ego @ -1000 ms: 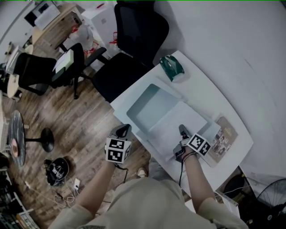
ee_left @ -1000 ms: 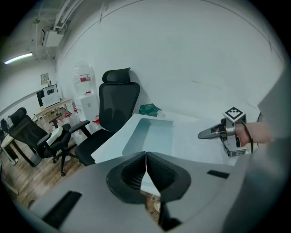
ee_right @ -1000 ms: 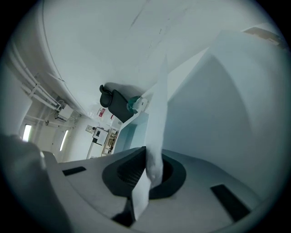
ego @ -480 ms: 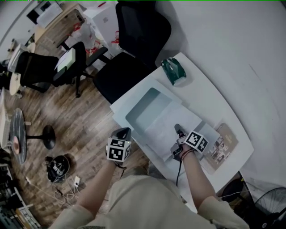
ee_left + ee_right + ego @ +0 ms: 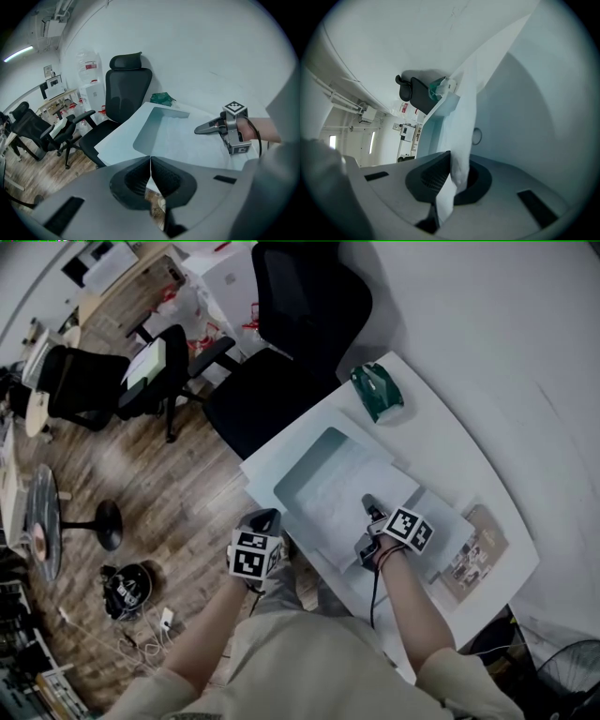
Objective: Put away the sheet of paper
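The right tongs point(image 5: 367, 502) are clamping the near edge of the sheet of paper point(image 5: 343, 487), and the right gripper view is showing the white sheet pinched between the closed jaws point(image 5: 451, 177) and rising away from them. The sheet is lying over a pale blue-green folder point(image 5: 296, 486) that is resting flat in the middle of the white bench point(image 5: 441, 451). The sheet's far end, towards 11 o'clock, is reaching into the folder's open mouth, though how deep it is sitting I cannot tell. Beside the sheet, the folder's inner face point(image 5: 525, 117) is showing a small round ring.

The left tongs point(image 5: 265, 517) are hanging at 9 o'clock of the right ones, off the bench edge and above the wooden floor, with the jaws together point(image 5: 151, 171) and nothing between them.

A green object point(image 5: 377, 392) is sitting at the bench's 12 o'clock end, apart from the folder. A booklet point(image 5: 478, 549) is lying at 4 o'clock of the right tongs.
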Demonstrator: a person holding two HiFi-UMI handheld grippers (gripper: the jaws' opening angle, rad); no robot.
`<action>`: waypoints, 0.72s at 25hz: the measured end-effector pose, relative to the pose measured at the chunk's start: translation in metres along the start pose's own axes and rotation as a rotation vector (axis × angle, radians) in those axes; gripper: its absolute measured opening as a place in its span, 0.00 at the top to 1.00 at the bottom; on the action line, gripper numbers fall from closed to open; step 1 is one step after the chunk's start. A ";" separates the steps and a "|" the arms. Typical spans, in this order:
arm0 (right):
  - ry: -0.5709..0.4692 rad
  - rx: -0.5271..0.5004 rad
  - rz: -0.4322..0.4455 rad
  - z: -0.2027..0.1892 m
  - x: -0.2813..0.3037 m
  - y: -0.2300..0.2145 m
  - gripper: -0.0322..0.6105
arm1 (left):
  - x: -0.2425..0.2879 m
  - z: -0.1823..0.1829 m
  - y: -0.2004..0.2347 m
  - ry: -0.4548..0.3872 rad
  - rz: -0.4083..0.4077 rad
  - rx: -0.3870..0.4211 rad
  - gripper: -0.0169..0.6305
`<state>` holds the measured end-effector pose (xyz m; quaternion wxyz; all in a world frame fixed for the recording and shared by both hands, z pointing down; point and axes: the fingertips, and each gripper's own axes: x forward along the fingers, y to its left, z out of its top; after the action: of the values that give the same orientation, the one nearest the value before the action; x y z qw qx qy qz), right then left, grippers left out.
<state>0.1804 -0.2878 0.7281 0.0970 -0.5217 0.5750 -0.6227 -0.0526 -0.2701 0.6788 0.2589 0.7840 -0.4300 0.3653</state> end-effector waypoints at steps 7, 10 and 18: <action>-0.035 0.026 -0.025 -0.001 0.018 0.007 0.91 | 0.005 0.011 0.022 0.005 -0.038 0.019 0.94; -0.039 0.016 -0.040 -0.004 0.027 0.013 0.91 | 0.009 0.018 0.032 0.005 -0.061 0.028 0.94; -0.022 -0.024 -0.073 -0.013 0.061 0.034 0.91 | 0.023 0.033 0.065 0.033 -0.121 0.047 0.94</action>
<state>0.1272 -0.3347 0.7361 0.0740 -0.5504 0.5619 -0.6131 -0.0891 -0.3371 0.6833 0.2692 0.8083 -0.3686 0.3718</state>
